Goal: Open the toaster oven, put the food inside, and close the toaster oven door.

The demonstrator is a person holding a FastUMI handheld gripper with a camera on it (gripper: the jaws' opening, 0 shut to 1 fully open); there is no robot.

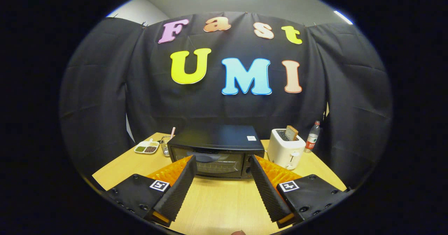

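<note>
The gripper (222, 165) was held above the desk (217, 200) with its two fingers spread wide apart; nothing was between them, and they touched nothing. Just beyond the fingertips stood the toaster oven (216, 151), a dark box with a glass door facing the gripper; the door was closed, standing upright against the front, with the handle along its upper part. Through the glass a rack seemed to show, but whether any food lay inside I could not tell; the glass was dark and small in the picture.

To the right of the oven, just beside it, stood a white toaster (286, 152) with a slice of bread (291, 132) standing out of its slot; beyond that was a bottle (312, 137). To the left of the oven there was a small divided dish (147, 147) with some foods in its compartments, and a glass jar (166, 145) near it.

As a judgement: a closed door and free fingers fit two stages; either the oven was waiting to be opened and the food was outside, or the food was already within and the door shut again. The pictures did not settle which one.
</note>
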